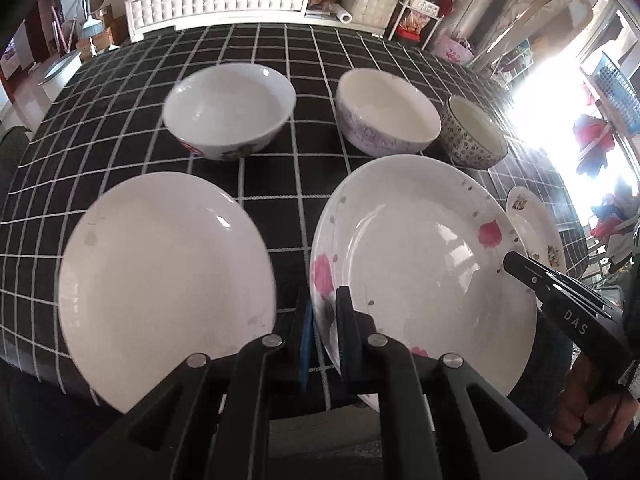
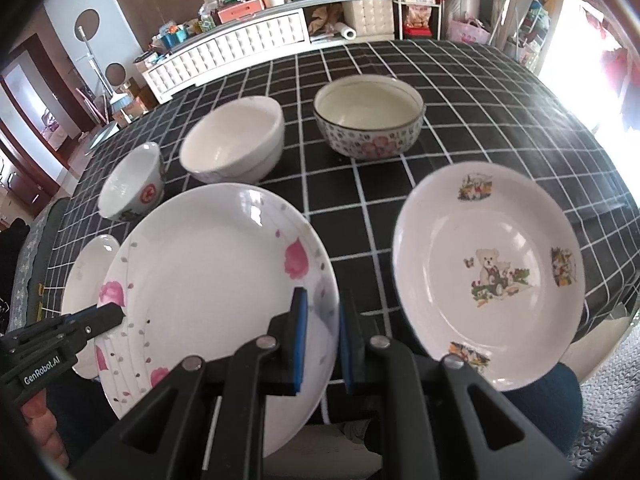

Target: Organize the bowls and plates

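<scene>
On the black cloth with a white grid point(image 1: 280, 184), a plain glossy white round plate point(image 1: 160, 280) overhangs the near table edge. Just beside it, across a narrow strip of cloth, the left gripper point(image 1: 324, 340) pinches the near-left rim of the pink-flowered white ceramic plate point(image 1: 432, 264) between its blue pads. The right gripper point(image 2: 323, 340) clamps that plate's right rim. Right again lies the shallow bear-printed white dish point(image 2: 488, 280), past the table edge. Behind stand three glazed bowls, well apart: white point(image 1: 228, 112), lilac-patterned point(image 1: 384, 112), dotted point(image 2: 368, 120).
</scene>
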`<state>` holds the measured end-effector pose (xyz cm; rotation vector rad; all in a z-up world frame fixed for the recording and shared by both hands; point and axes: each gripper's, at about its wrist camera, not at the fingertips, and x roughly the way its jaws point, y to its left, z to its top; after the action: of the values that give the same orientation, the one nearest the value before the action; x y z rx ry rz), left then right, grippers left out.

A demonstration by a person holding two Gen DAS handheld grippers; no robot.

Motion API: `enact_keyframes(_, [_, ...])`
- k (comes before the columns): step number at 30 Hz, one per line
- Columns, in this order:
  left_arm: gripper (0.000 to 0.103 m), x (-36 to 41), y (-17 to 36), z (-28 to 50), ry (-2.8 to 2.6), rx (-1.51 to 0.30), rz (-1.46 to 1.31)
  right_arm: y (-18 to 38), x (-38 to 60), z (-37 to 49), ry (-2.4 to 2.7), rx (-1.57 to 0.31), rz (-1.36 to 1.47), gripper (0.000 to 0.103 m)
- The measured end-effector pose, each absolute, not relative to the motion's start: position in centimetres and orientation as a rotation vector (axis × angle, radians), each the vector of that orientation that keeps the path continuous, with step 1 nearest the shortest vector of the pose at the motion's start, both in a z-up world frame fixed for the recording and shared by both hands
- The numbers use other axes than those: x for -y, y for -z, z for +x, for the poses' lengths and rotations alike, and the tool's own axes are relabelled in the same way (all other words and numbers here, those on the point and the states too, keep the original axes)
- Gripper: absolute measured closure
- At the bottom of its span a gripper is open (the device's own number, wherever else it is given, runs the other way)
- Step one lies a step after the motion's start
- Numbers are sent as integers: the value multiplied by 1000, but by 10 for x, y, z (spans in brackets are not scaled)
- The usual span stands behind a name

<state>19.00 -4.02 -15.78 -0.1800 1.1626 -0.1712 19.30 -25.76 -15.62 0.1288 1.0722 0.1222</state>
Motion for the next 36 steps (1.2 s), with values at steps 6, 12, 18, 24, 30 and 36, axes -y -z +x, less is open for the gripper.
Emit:
enact_keyframes(6, [94,15,144,174,131,-1136,-197,145,234,187,-167,-1060,116,85])
enact_keyframes(12, [94,-17,135,154,72,-1116,-219,142,208,183,-216,-1057,91,85])
enact_keyframes(18, [94,-50,136,131,12,-1110,-251,144,176,175,-271,-1059,49,85])
enact_keyframes(24, [94,-79,141,112,-35,-1121,-292,155,147,171,-316,-1084,28,85])
enact_keyframes(30, [94,-100,146,102,-76,-1130,-312,164,118,169,-358,-1113,2,85])
enact_keyframes(36, [94,-117,154,101,-103,-1144,-332,171,100,172,-366,-1129,-30,85])
